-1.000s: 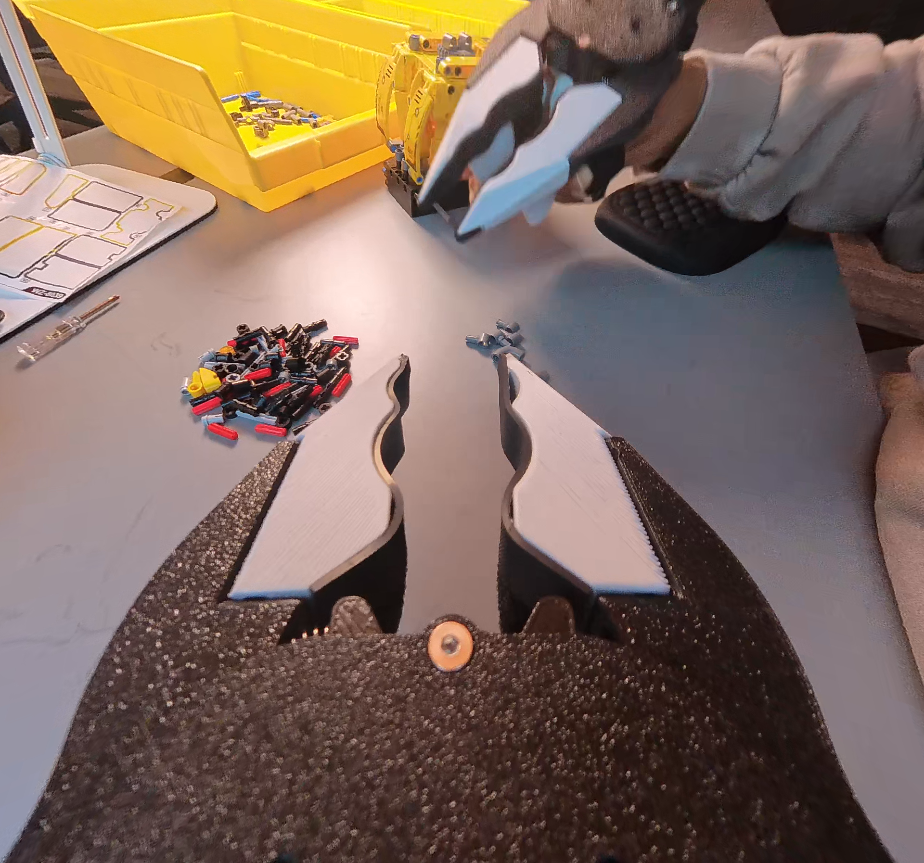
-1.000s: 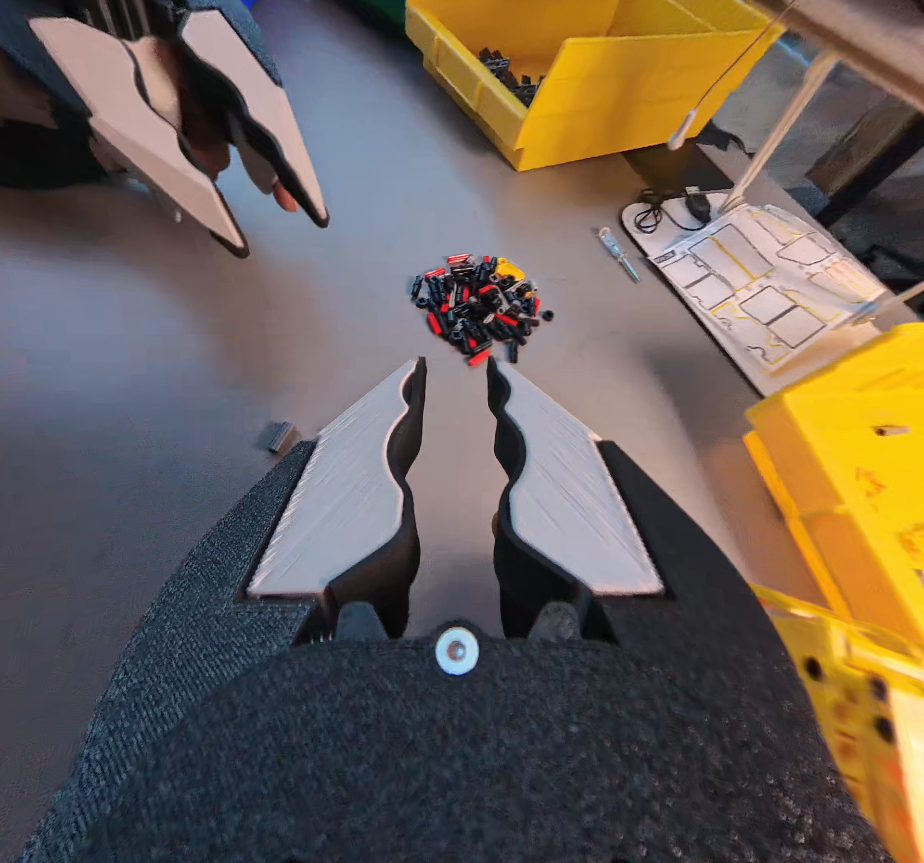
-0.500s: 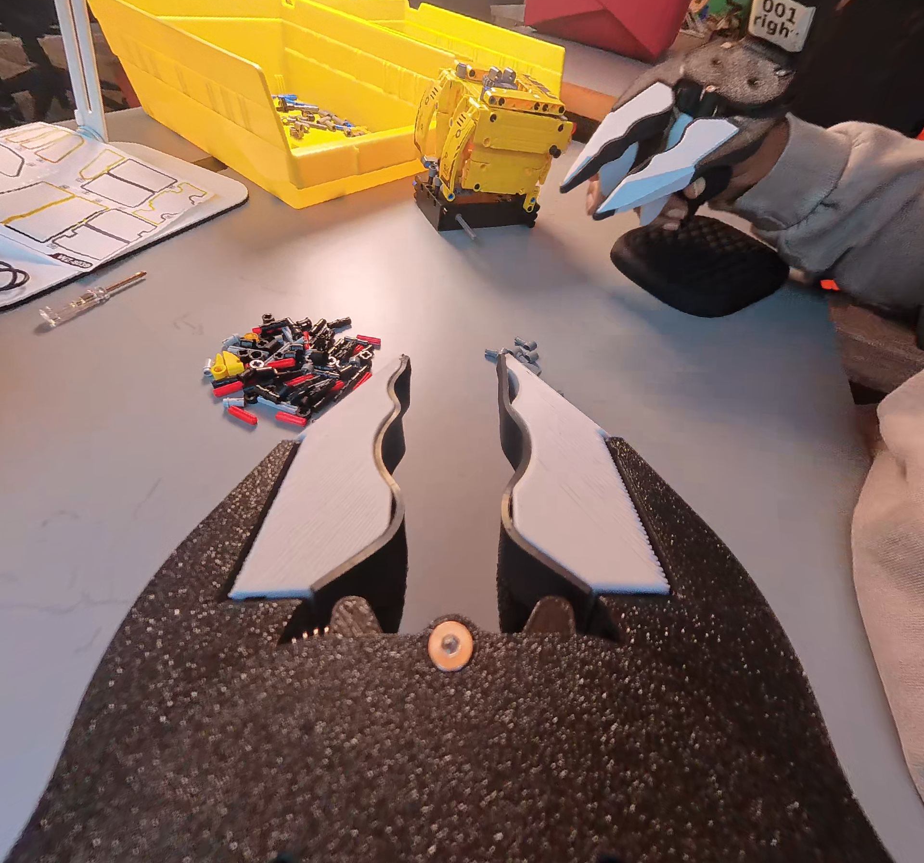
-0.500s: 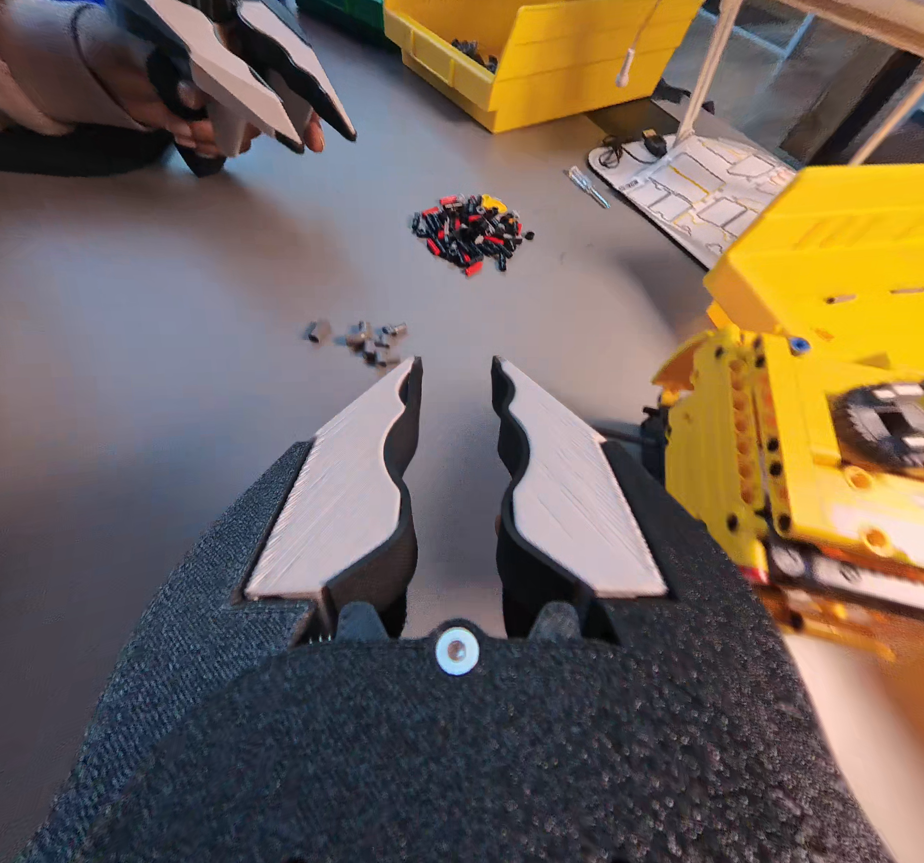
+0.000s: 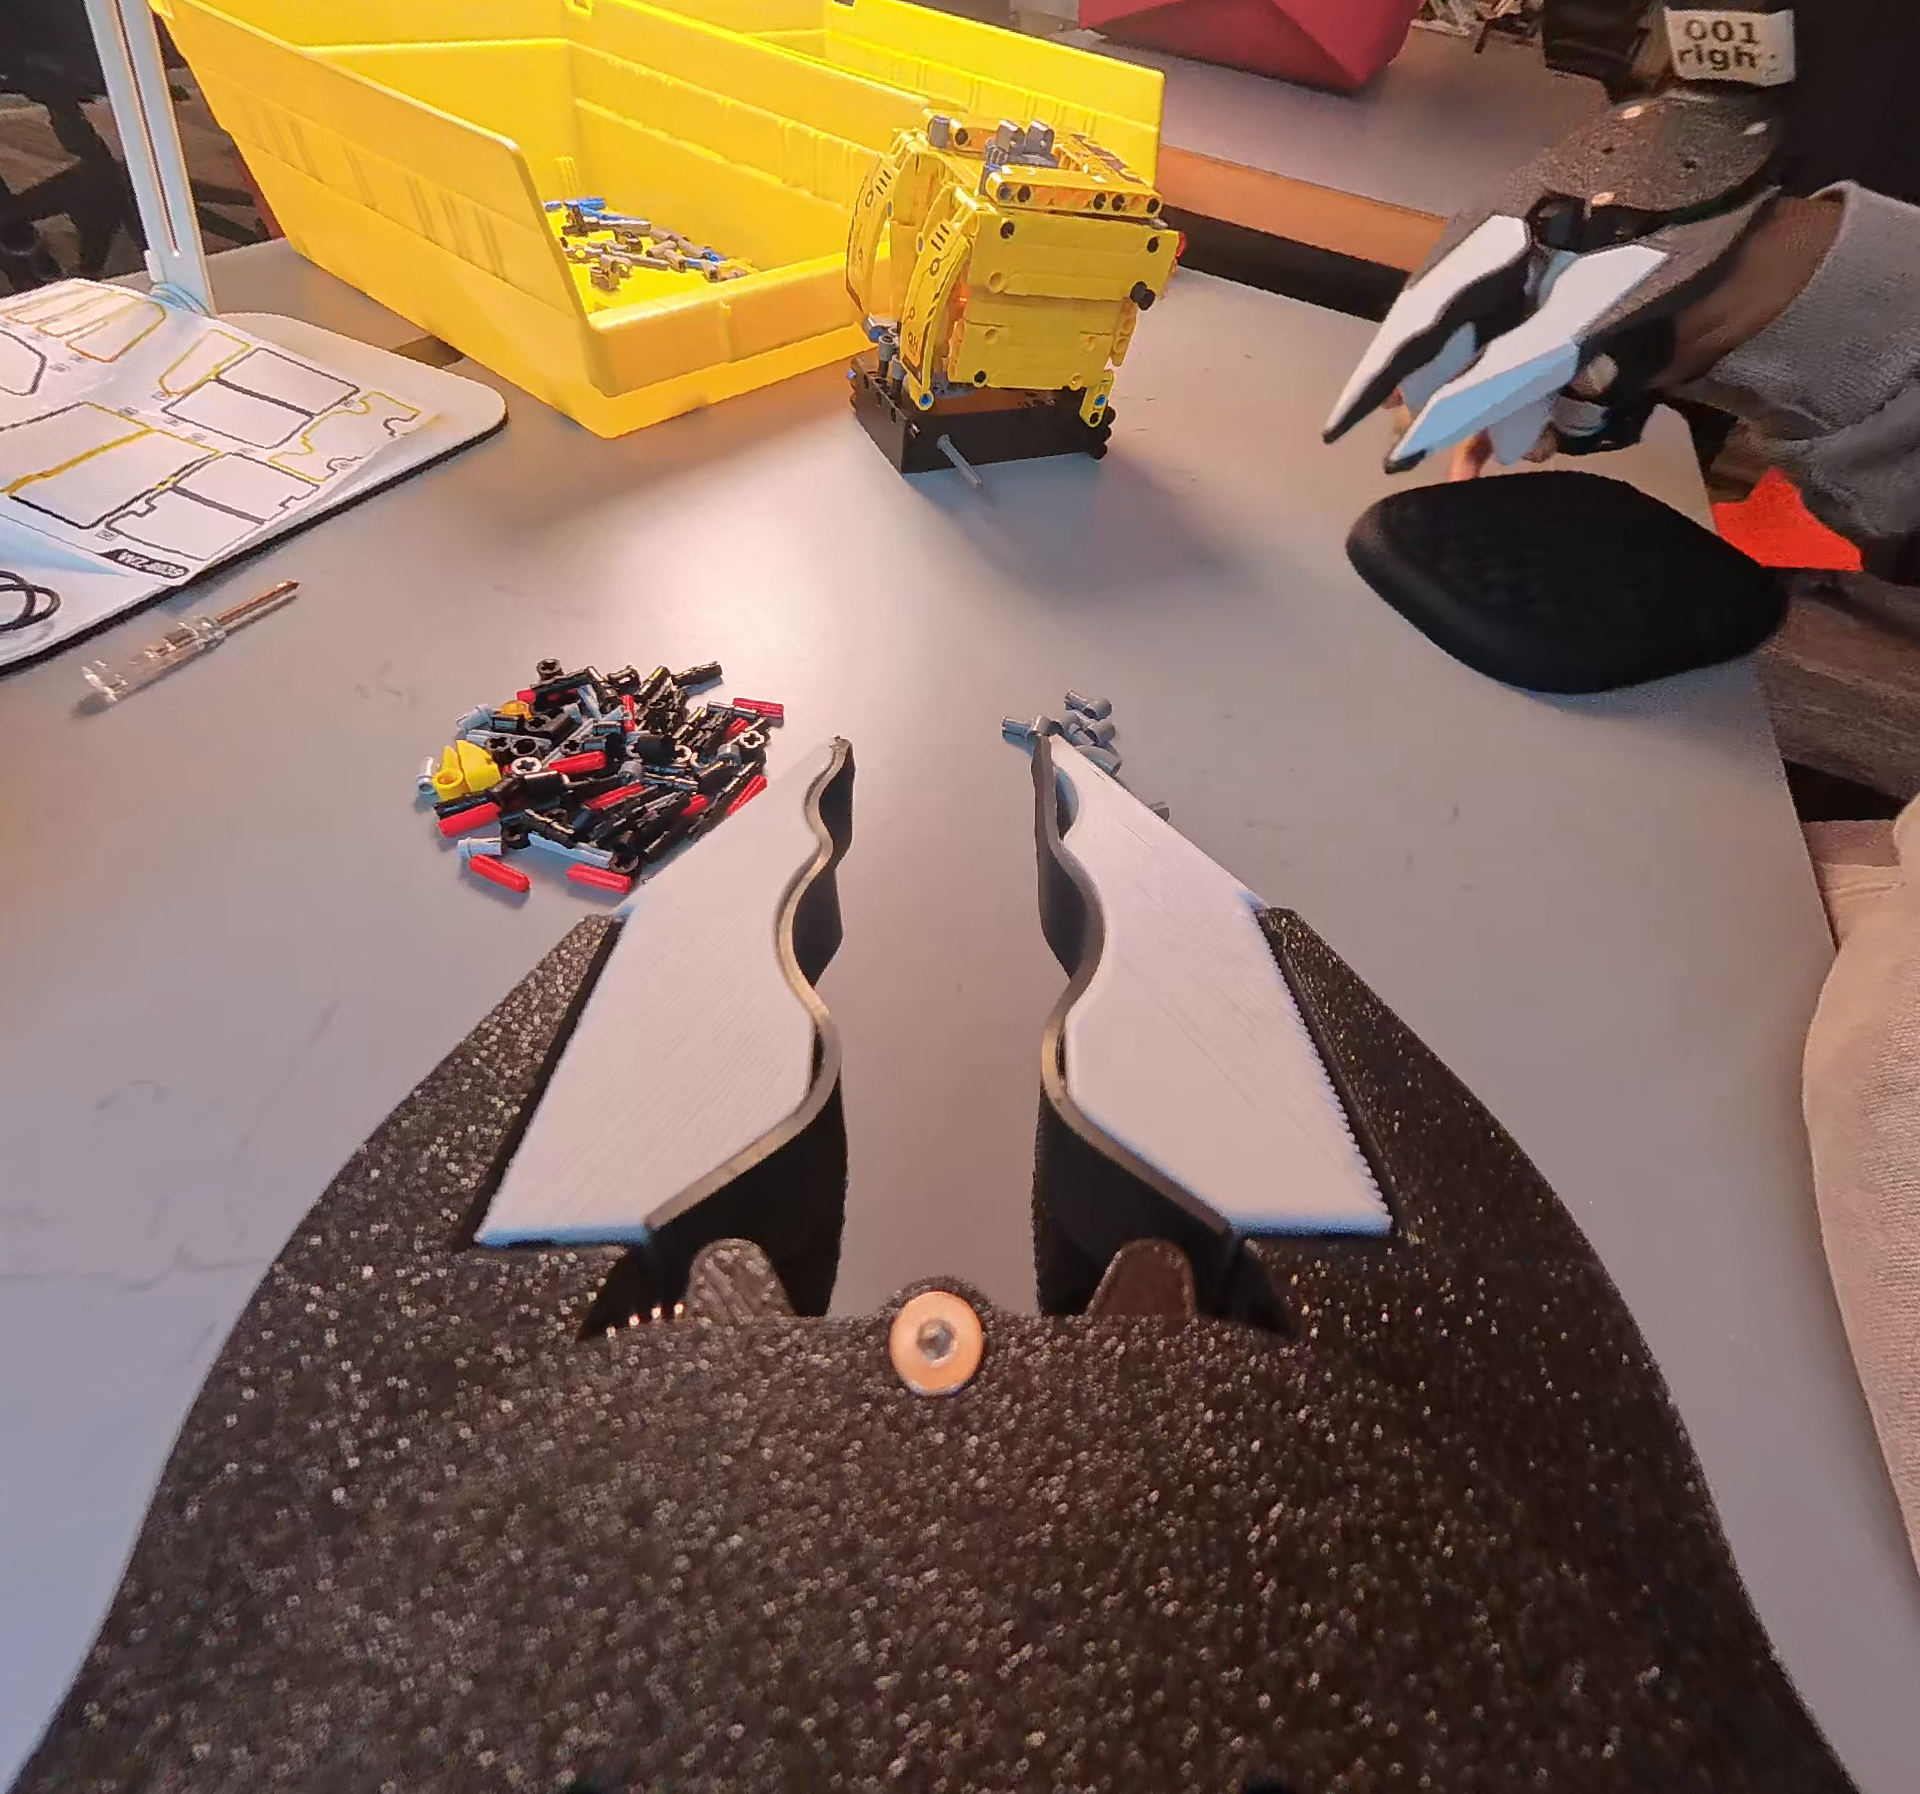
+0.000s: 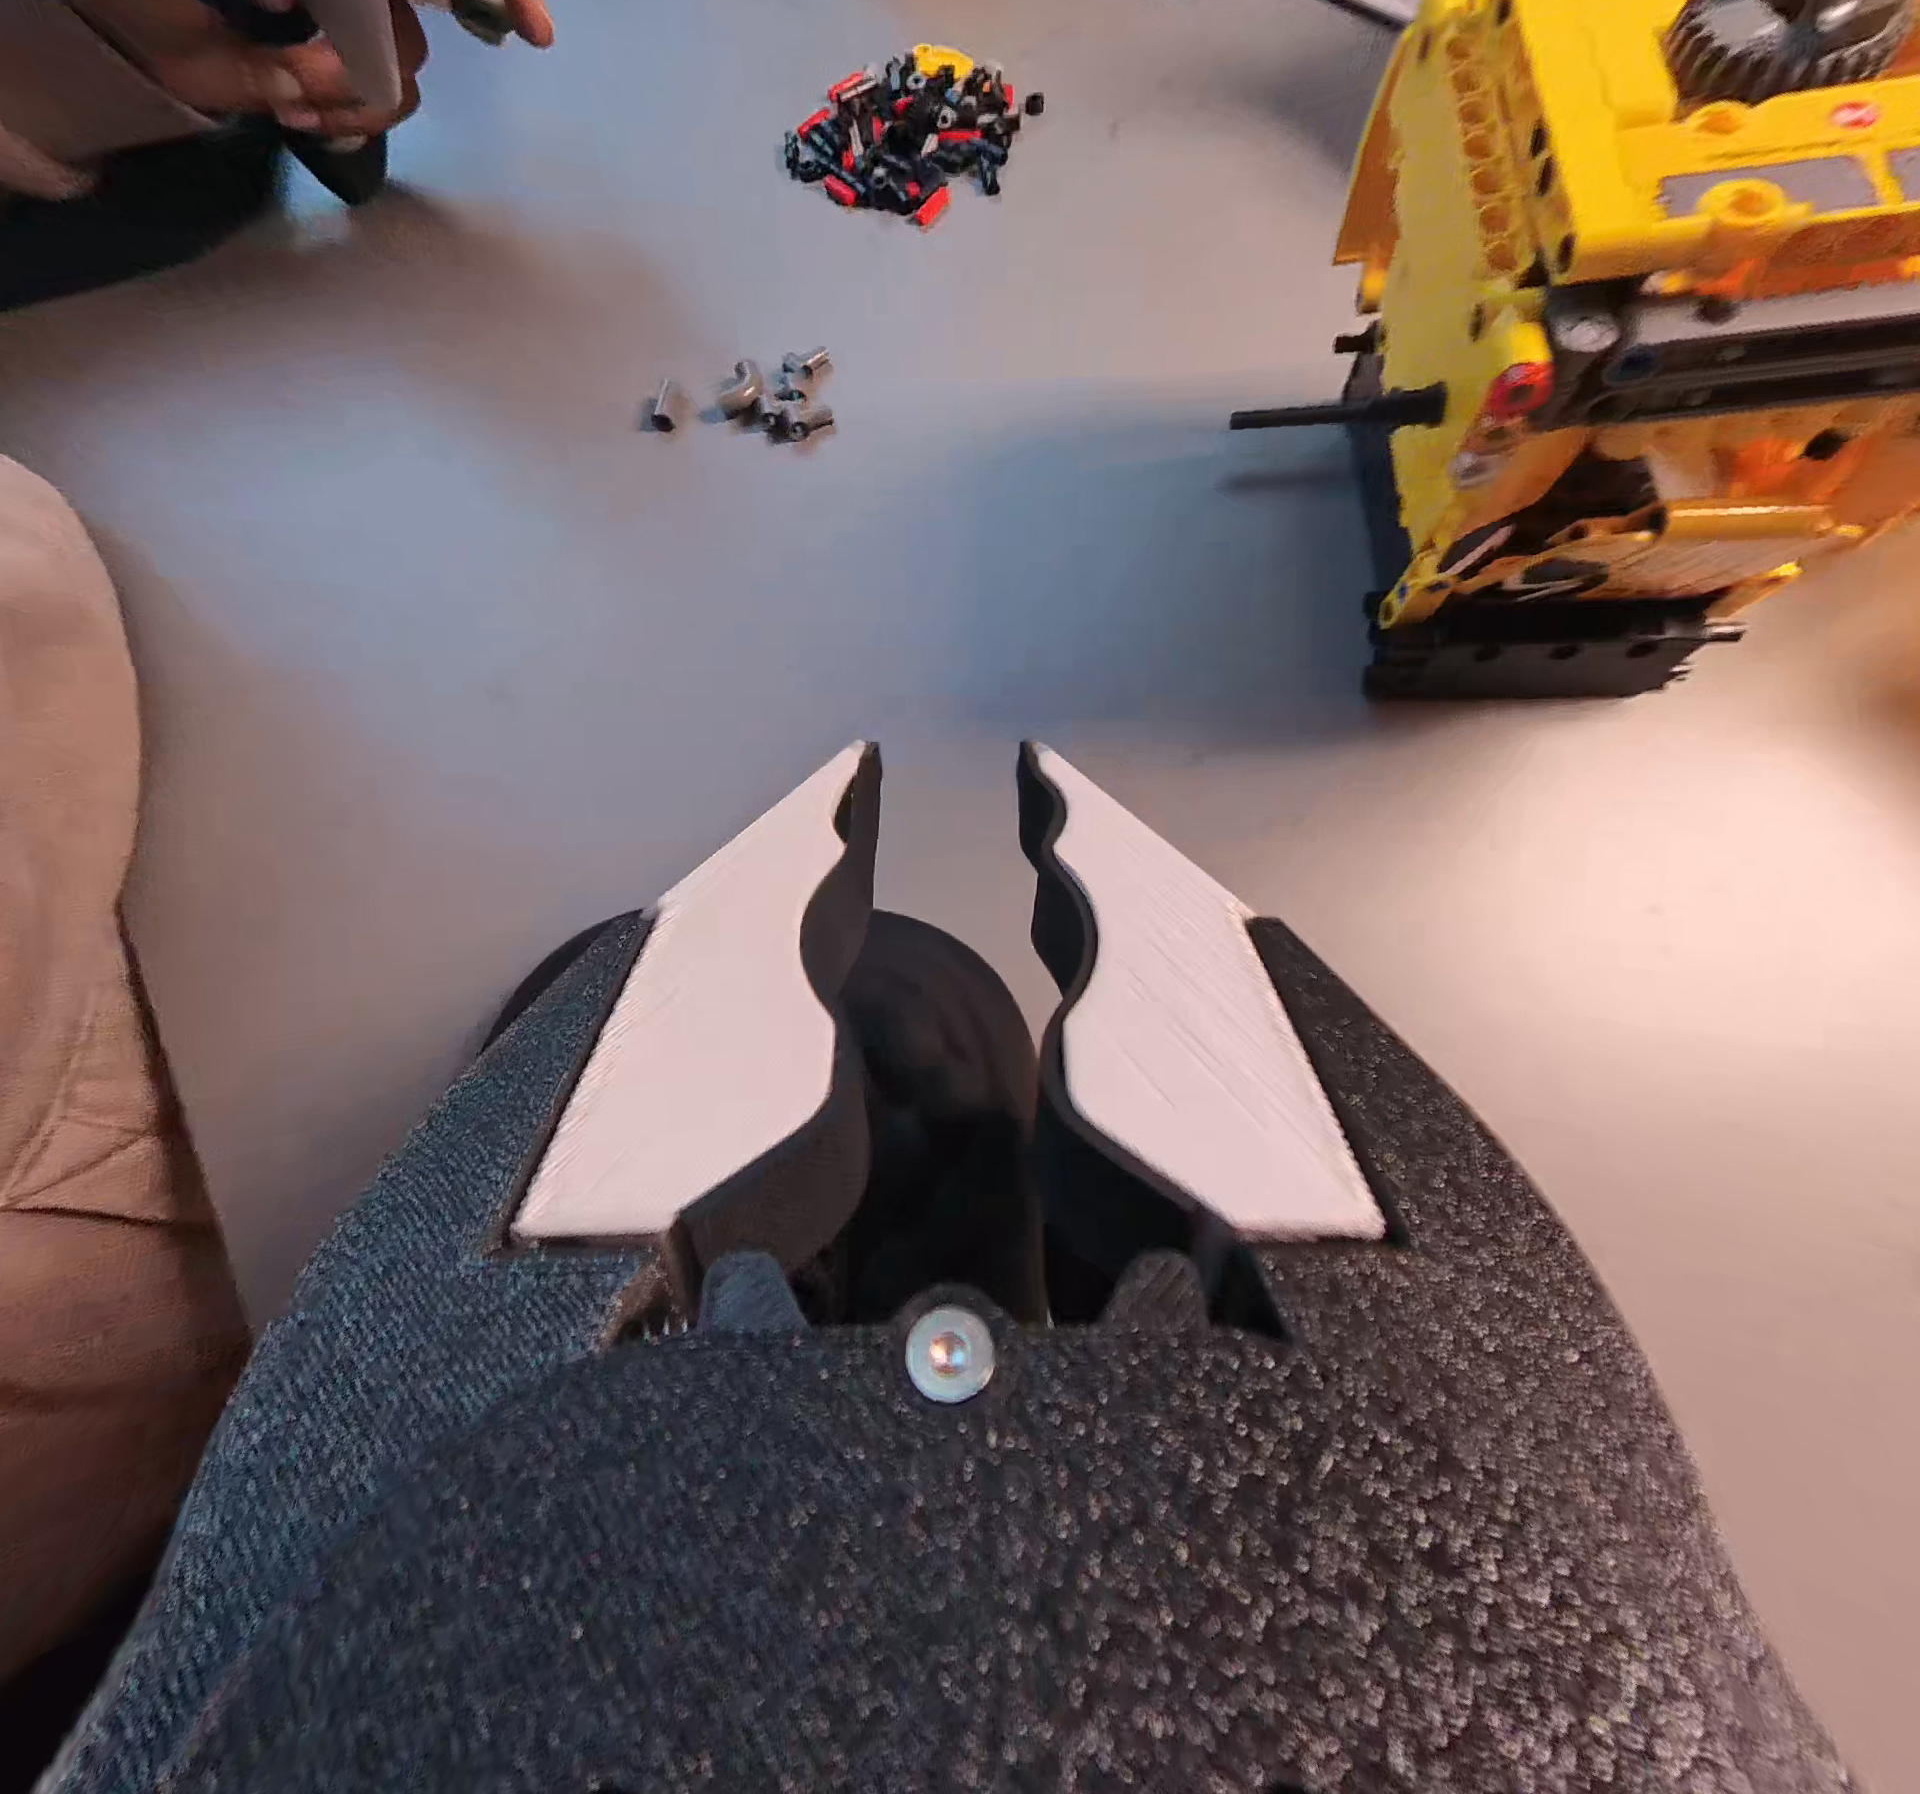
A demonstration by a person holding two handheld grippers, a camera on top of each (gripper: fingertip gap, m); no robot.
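Observation:
My left gripper [image 5: 940,762] is open and empty above the grey table [image 5: 312,965]. It hovers between a pile of small black and red pins [image 5: 603,778] on its left and a few grey connectors [image 5: 1081,728] at its right fingertip. A yellow brick-built model [image 5: 1003,290] stands farther back. My right gripper [image 6: 948,757] is open and empty, held over bare table near me. In its view the model [image 6: 1642,290] is at the right, the grey connectors [image 6: 764,399] and the pin pile [image 6: 909,139] ahead. The right gripper also shows in the left wrist view [image 5: 1382,435].
Yellow bins [image 5: 520,175] with small parts stand at the back left. An instruction sheet [image 5: 187,404] and a small clear screwdriver [image 5: 187,643] lie at the left. A black pad [image 5: 1558,581] sits at the table's right edge. A beige sleeve [image 6: 73,1017] is at the left. The grippers' ends are close to 25 cm from one another.
My right gripper has drawn back from the model to the right and toward the table's near edge. My left gripper has barely moved. Both stay open.

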